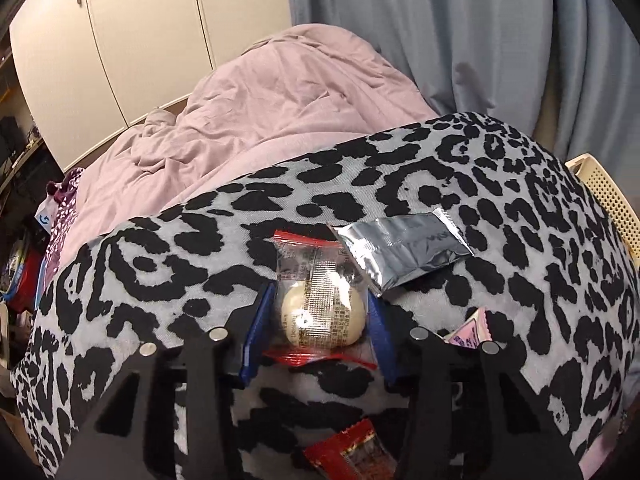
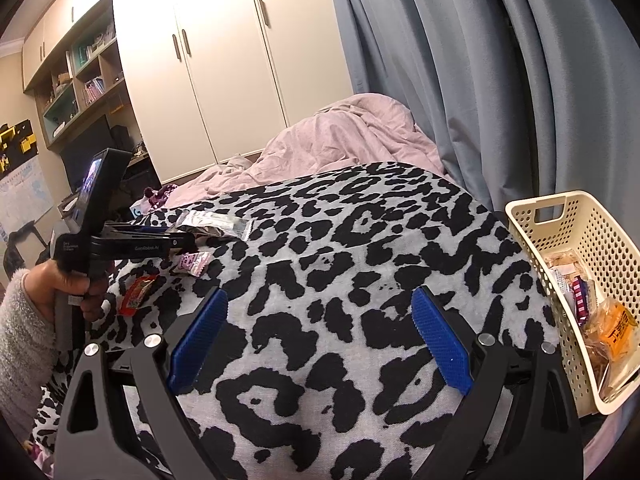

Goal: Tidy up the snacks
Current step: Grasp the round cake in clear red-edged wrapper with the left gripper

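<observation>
My left gripper (image 1: 320,312) has its blue pads on both sides of a clear red-edged packet holding a round white sweet (image 1: 322,314), on the leopard-print blanket (image 1: 500,208); the pads seem to touch it. A silver foil packet (image 1: 404,250) lies just beyond it, a pink packet (image 1: 470,332) to the right, a red packet (image 1: 352,454) near the camera. My right gripper (image 2: 320,340) is open and empty above the blanket (image 2: 340,240). It sees the left gripper (image 2: 176,240), the silver packet (image 2: 218,224), the pink packet (image 2: 194,260) and the red packet (image 2: 136,294) at left.
A cream perforated basket (image 2: 536,248) with several snacks stands at the blanket's right edge; its corner shows in the left wrist view (image 1: 608,200). A rumpled pink duvet (image 1: 260,120) lies behind. Blue curtains (image 2: 500,80) hang at right, white wardrobes (image 2: 224,60) at back.
</observation>
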### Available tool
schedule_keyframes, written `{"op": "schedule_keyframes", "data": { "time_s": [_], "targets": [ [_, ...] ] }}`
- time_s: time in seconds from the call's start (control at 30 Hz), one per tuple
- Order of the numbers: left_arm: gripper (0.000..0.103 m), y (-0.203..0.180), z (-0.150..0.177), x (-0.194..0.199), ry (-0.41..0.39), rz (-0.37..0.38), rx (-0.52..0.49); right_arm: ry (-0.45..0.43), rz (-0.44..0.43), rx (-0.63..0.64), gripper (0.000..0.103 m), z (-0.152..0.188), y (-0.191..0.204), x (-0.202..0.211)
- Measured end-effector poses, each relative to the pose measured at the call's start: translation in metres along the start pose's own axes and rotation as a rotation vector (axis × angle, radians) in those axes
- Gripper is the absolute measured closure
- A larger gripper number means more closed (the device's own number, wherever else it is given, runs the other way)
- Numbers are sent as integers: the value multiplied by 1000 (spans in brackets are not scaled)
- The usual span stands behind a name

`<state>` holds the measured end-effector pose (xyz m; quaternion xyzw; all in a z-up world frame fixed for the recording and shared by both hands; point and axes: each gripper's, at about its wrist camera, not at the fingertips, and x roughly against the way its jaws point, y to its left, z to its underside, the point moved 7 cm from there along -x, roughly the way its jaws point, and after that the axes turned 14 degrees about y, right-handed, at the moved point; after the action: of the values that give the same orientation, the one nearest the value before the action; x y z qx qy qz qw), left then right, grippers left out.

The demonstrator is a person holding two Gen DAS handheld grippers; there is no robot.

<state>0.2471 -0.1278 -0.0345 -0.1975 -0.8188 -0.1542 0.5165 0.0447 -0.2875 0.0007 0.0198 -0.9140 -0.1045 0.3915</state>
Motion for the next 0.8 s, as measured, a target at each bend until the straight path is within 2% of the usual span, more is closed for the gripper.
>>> {"op": "schedule_keyframes", "data": {
  "time_s": [0.2, 0.4, 0.57, 0.8],
  "targets": [
    [60, 7, 12, 12, -27, 25, 47, 21, -40, 30, 8, -12, 13, -6],
    [60, 27, 24, 32, -76, 44, 121, 68, -71, 144, 8, -38, 41, -30],
    [60, 39, 32, 47, -108, 56, 149, 180, -124, 231, 8, -58, 67, -75],
    [60, 50, 42, 57, -134, 80, 174, 256, -55, 368, 8, -80, 91, -121]
  ]
}}
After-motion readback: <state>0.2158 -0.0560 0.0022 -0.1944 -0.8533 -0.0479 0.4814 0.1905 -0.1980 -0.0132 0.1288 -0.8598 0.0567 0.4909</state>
